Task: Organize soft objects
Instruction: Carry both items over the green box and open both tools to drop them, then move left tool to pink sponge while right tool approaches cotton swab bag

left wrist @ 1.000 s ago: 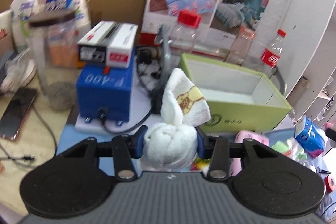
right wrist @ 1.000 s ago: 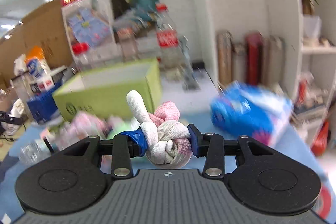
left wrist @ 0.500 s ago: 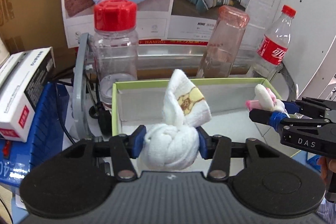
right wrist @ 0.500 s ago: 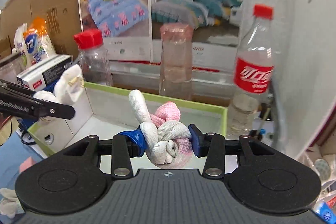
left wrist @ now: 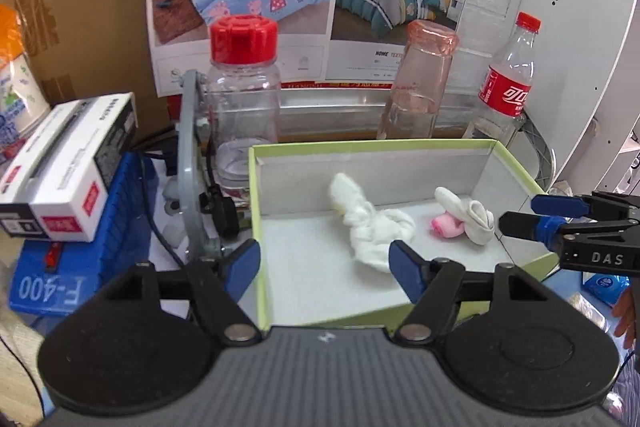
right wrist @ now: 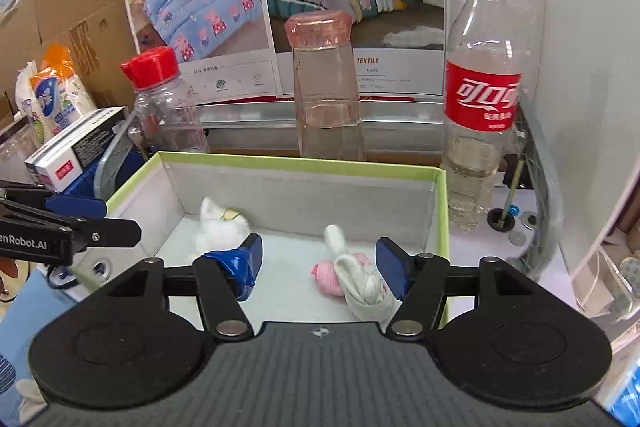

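A white knotted sock (left wrist: 374,227) lies on the floor of the green-rimmed box (left wrist: 256,219), left of a pink-and-white knotted sock (left wrist: 464,217). My left gripper (left wrist: 324,263) is open and empty above the box's near left part. My right gripper (right wrist: 318,263) is open and empty just above the pink-and-white sock (right wrist: 356,279); the white sock (right wrist: 218,225) lies blurred at the back left of the box (right wrist: 440,223). The right gripper also shows in the left wrist view (left wrist: 520,215), and the left gripper shows in the right wrist view (right wrist: 100,217).
Behind the box stand a red-capped jar (left wrist: 244,99), a pink-topped glass bottle (left wrist: 420,83) and a cola bottle (left wrist: 506,83). A blue machine (left wrist: 80,259) with a white carton (left wrist: 64,163) sits left. A white shelf wall (left wrist: 580,47) is right.
Both grippers have opened and let go of their socks, which now lie in the box. Before that both moved from the table in over the box.
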Motion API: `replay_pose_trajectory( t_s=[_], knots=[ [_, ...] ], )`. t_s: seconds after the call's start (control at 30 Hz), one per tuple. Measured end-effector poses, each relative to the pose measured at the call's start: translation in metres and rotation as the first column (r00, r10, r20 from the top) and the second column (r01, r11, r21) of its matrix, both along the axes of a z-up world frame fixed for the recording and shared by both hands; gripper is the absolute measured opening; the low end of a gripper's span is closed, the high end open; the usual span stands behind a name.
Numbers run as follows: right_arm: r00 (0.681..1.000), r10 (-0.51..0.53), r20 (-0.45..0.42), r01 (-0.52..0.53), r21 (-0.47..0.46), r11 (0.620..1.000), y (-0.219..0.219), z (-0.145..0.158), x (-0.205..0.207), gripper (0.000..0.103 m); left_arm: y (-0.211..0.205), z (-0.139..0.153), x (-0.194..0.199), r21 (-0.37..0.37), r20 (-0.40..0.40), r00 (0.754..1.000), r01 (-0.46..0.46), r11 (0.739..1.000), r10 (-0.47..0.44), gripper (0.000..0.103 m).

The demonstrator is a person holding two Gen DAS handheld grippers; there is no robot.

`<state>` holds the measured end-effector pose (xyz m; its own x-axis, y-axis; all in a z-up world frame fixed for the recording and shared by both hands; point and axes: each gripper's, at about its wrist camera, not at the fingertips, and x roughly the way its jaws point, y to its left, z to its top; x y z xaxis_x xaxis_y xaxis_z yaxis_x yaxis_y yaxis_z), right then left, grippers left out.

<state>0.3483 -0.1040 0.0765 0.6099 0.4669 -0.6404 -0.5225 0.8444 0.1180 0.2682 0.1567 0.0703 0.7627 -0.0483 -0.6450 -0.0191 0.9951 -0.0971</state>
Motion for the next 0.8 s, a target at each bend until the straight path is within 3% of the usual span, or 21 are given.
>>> replay_pose_trajectory(
  t_s=[0.17,0.23,0.4,0.5,0.63,0.8],
  knots=[
    [0.998,-0.019,0.062,0.017,0.031,0.999,-0.036,0.006,-0.058,0.053,0.008,0.001,-0.065,0.032,0.046,0.998,-0.032,0.999,0.030,0.074],
    [0.993,-0.066,0.102,0.064,0.027,0.998,-0.051,0.009,-0.085,0.053,0.014,-0.005,-0.088,0.023,0.045,0.997,-0.059,0.998,0.058,0.075],
    [0.956,-0.221,0.194,0.200,0.121,0.972,-0.099,0.021,-0.140,0.055,0.029,-0.030,-0.130,0.043,0.008,0.991,-0.137,0.990,0.137,0.078],
    [0.927,-0.318,0.201,0.287,0.170,0.943,-0.125,0.017,-0.166,0.056,0.041,-0.051,-0.132,-0.011,-0.060,0.981,-0.185,0.983,0.184,0.078],
    [0.898,-0.422,0.121,0.384,0.252,0.888,-0.154,-0.003,-0.193,0.057,0.050,-0.068,-0.111,-0.077,-0.127,0.971,-0.214,0.974,0.203,0.078],
    [0.877,-0.479,0.016,0.461,0.247,0.852,-0.174,-0.028,-0.207,0.058,0.056,-0.088,-0.076,-0.018,-0.216,0.945,-0.256,0.967,0.246,0.079]
  ],
)
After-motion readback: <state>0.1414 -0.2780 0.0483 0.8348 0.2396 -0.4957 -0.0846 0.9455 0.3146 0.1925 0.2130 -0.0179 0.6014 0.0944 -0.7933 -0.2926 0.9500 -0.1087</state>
